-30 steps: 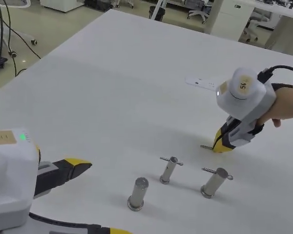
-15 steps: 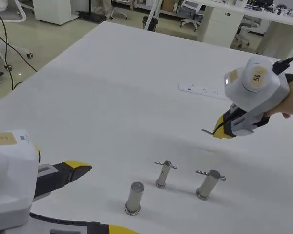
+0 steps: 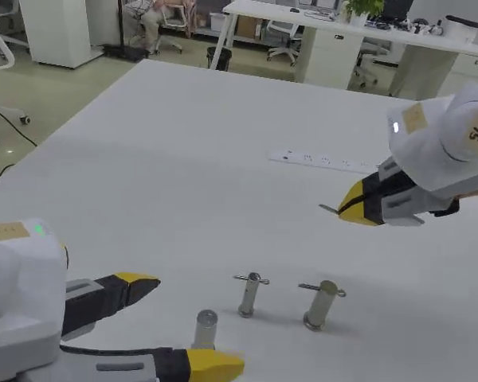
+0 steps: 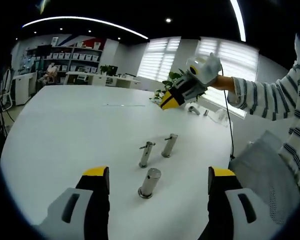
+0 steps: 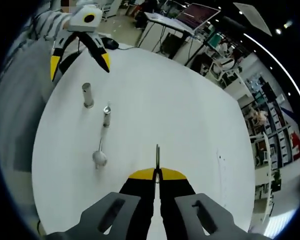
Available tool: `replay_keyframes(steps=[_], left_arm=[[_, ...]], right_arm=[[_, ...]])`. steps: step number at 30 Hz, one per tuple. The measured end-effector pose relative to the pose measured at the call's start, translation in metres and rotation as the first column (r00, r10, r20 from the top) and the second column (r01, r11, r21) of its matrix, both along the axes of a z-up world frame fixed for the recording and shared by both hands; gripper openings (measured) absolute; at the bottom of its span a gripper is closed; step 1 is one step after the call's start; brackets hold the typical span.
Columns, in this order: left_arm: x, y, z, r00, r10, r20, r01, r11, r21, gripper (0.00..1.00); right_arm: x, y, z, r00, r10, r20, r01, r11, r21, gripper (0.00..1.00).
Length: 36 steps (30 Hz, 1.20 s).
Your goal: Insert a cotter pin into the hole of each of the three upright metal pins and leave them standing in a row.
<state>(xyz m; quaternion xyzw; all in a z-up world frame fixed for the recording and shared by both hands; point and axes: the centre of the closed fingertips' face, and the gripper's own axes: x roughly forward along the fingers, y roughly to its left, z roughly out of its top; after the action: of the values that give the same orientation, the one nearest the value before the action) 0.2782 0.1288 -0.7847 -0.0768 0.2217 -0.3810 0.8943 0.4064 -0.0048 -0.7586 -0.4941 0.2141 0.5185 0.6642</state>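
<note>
The right gripper point(image 3: 340, 212), jaws pinched on a cotter pin point(image 3: 328, 209), hovered above the white table point(image 3: 183, 159), well apart from the one unpinned metal pin point(image 3: 205, 328); the left gripper point(image 4: 158, 172) gaped wide near it. A misaligned thrust could topple that pin or twist the cotter pin loose.

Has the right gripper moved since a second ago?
Yes: shut on a cotter pin, the right gripper has risen off the table, away from the nearest upright metal pin.
</note>
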Motion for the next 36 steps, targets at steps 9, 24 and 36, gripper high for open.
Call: replay_keyframes(steps=[9, 24, 36], left_arm=[[0.02, -0.008, 0.028, 0.998, 0.021, 0.055, -0.018, 0.999, -0.045, 0.64], [0.025, -0.053, 0.032, 0.989, -0.065, -0.134, 0.042, 0.984, -0.173, 0.32], [0.024, -0.068, 0.037, 0.977, -0.076, -0.201, 0.022, 0.966, -0.259, 0.14]], right_arm=[[-0.037, 0.018, 0.007, 0.998, 0.048, 0.029, -0.05, 0.994, 0.1, 0.02], [-0.083, 0.048, 0.006, 0.996, 0.08, 0.043, -0.088, 0.972, 0.218, 0.02], [-0.108, 0.057, -0.004, 0.99, 0.132, 0.039, -0.137, 0.968, 0.208, 0.02]])
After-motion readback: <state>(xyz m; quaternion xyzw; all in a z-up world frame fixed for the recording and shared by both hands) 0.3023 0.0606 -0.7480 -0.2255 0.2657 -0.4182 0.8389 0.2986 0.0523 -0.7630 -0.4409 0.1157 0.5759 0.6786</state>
